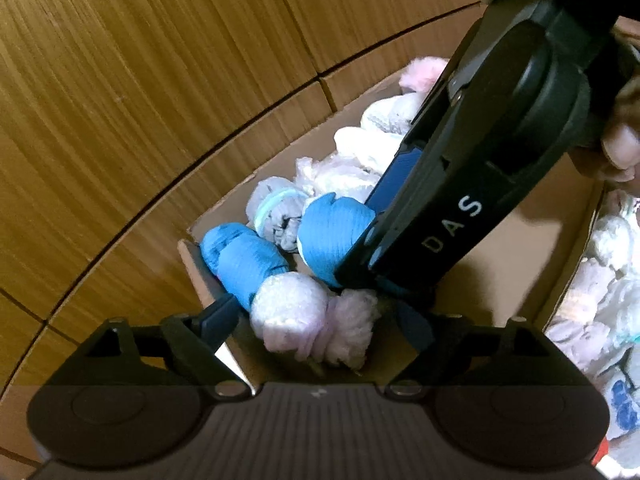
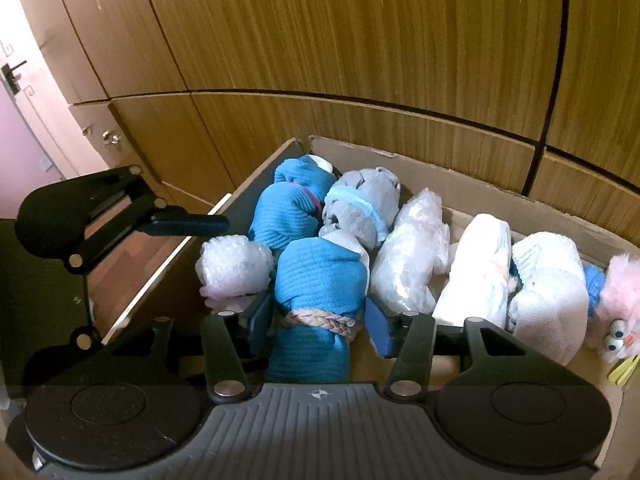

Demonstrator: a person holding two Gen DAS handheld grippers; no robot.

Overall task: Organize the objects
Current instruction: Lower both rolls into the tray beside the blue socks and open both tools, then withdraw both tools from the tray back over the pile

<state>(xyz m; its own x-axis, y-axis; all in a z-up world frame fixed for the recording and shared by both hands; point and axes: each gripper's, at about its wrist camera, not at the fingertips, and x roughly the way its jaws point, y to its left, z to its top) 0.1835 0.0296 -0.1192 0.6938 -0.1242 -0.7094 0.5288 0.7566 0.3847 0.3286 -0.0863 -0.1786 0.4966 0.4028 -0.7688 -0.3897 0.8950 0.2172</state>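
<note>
Wood-panelled cabinet fronts (image 1: 160, 100) fill the background; a cardboard box (image 1: 532, 240) sits against them.

Left wrist view: box holds rolled soft bundles. A blue roll (image 1: 240, 260) lies in the far corner, a grey roll with pale blue band (image 1: 276, 208) beside it, a fluffy lilac-white ball (image 1: 288, 312) nearest the camera. Left gripper (image 1: 320, 320) has its jaws spread wide, one finger each side of the lilac-white ball, apparently not clamping it. Right gripper (image 1: 360, 264) comes in from upper right, fingers on a second blue roll (image 1: 332, 236). Its body hides much of the box floor. More white bundles (image 1: 612, 280) at right edge, blurred and cut off.

Right wrist view: same box (image 2: 440, 160), rolls packed in a row: blue, grey, lilac-white ball (image 2: 234, 268), white bundles (image 2: 480, 268), a pink fluffy toy with googly eyes (image 2: 620, 312) at far right, cropped. Right gripper (image 2: 320, 328) is closed on the braid-tied blue roll (image 2: 320, 280), blue pads (image 2: 376, 326) pressing either side, roll just at the box's near edge. Left gripper (image 2: 192, 220) enters from left; only one finger visible.
</note>
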